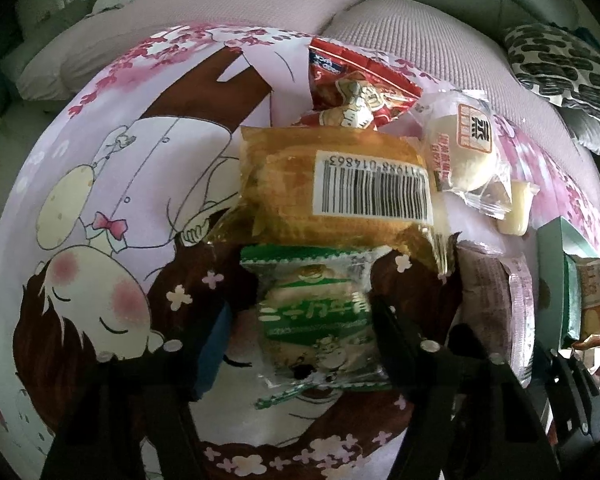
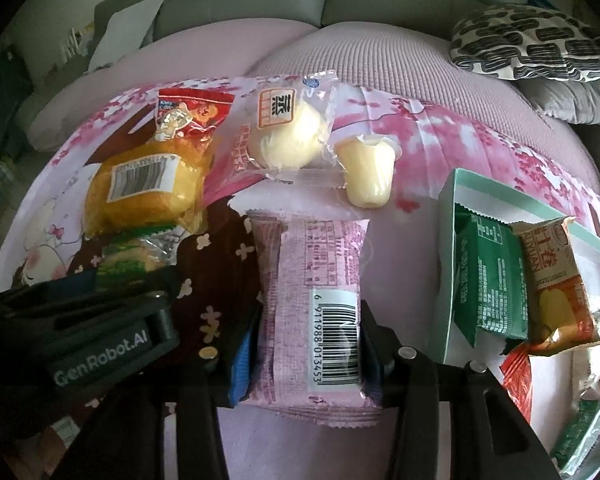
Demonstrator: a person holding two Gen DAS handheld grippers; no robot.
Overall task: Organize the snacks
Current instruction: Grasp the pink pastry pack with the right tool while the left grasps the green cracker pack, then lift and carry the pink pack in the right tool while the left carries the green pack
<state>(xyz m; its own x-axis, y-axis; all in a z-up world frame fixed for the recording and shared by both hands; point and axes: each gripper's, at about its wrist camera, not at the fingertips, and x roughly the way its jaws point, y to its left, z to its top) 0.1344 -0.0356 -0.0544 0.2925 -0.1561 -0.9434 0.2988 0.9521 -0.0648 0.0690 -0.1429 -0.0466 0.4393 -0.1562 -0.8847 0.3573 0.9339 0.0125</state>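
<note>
Left gripper (image 1: 300,320): jaws set either side of the green-and-white packet (image 1: 320,320), which lies on the printed cloth (image 1: 100,160) toward its near edge. The right finger meets the wrapper's edge; the left shows a gap. Whether it has closed I cannot tell.

Right gripper (image 2: 306,354): jaws closed against both sides of the pink packet (image 2: 312,300), gripping it at the barcode end, near the cloth's near edge.

Destination, by judgement: the mint-green box (image 2: 448,272) at the cloth's right edge, already holding a green packet (image 2: 492,280) and an orange packet (image 2: 556,280).

Handling, by judgement: both held packets are light, with slick, crinkly film over a soft cake or biscuit. Hold across the padded middle; the crimped seams will slip, and a hard squeeze will crush the contents.

Remaining items toward the far edge: yellow cake packet (image 1: 332,184), red packet (image 1: 356,92), white bun (image 2: 288,136), jelly cup (image 2: 370,176).

Obscured: the green-and-white packet's near end behind the fingers; the box's near right corner and contents are cut off; print is mostly illegible.
</note>
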